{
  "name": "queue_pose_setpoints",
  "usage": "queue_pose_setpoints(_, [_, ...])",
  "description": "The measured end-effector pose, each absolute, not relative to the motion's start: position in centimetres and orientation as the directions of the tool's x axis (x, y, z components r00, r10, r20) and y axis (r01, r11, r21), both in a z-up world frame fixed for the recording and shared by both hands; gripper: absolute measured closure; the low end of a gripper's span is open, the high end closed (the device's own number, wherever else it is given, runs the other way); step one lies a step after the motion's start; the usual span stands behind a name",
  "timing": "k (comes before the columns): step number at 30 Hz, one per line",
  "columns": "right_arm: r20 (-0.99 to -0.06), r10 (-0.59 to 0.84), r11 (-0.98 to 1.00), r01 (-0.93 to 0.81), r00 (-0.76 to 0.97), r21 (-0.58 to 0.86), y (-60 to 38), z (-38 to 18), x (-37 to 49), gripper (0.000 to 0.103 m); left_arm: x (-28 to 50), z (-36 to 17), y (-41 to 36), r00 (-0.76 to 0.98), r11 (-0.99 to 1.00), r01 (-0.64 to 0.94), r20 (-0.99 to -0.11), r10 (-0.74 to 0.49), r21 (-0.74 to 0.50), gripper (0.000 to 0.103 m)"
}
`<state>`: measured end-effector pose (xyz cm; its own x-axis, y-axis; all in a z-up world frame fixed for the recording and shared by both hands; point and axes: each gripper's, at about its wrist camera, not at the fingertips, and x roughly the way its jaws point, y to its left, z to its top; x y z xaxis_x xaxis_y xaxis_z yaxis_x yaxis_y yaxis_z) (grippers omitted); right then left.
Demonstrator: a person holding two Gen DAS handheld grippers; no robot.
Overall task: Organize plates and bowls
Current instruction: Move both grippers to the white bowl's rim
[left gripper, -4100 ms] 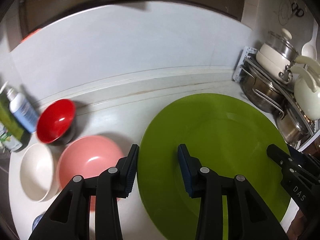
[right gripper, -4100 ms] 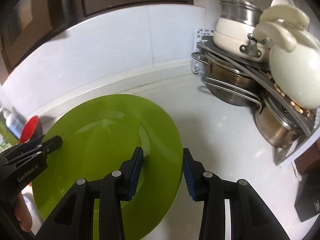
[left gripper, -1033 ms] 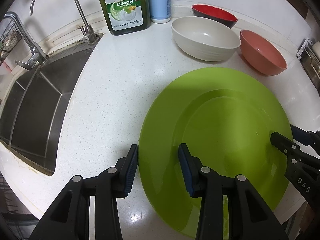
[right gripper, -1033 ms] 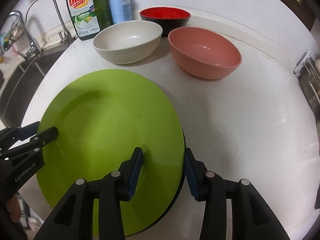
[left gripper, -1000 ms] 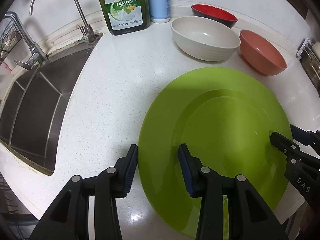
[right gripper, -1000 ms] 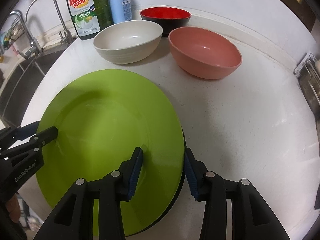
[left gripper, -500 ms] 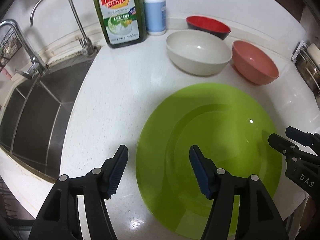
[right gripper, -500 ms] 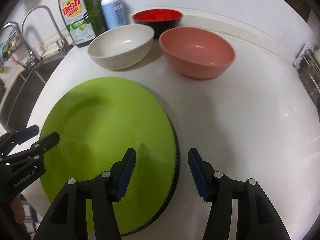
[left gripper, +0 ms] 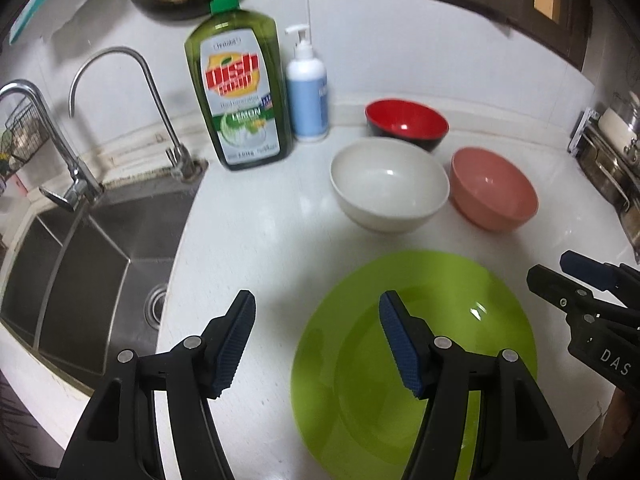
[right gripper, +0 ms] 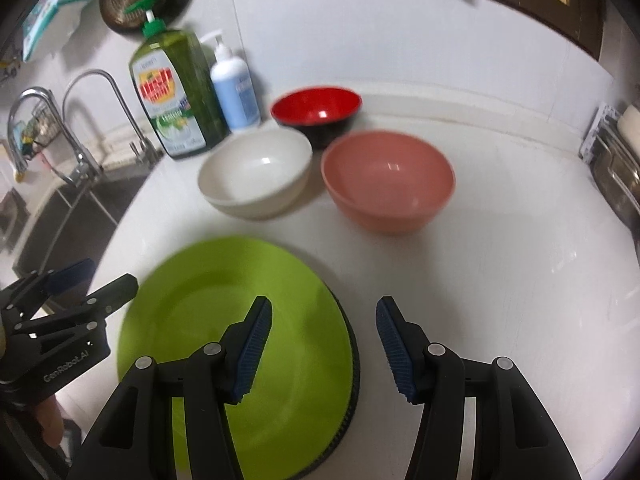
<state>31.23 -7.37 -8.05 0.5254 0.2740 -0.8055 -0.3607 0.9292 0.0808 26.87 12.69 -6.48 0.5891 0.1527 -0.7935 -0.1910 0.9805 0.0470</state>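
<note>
Jaws stood apart on left gripper (left gripper: 316,338) and right gripper (right gripper: 324,344), gripping nothing. Both angled down above the green plate (right gripper: 224,320) flat on the counter (right gripper: 500,280).

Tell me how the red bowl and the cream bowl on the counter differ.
The red bowl is red inside and black outside; the cream bowl is one pale colour throughout. The red bowl looks smaller and stands further back, by the blue pump bottle; the cream bowl looks wider and stands closer to the green plate. Both stand upright and empty on the white counter.
</note>
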Motion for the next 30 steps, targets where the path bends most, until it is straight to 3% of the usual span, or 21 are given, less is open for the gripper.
queue_pose_setpoints(18, [-0.738,0.398,0.9,-0.388,0.544,0.2,-4.2,-6.3,34.2,0.048,32.9,-5.8,15.0,0.617,0.993,-0.092,-0.778,0.118,0.077,0.04])
queue_pose_setpoints(30, [-0.774,0.386,0.911,-0.337,0.501,0.237,-1.7,-8.7,38.9,0.059,39.1,-8.0,16.0,0.59,0.996,-0.046,-0.803,0.09,0.078,0.042])
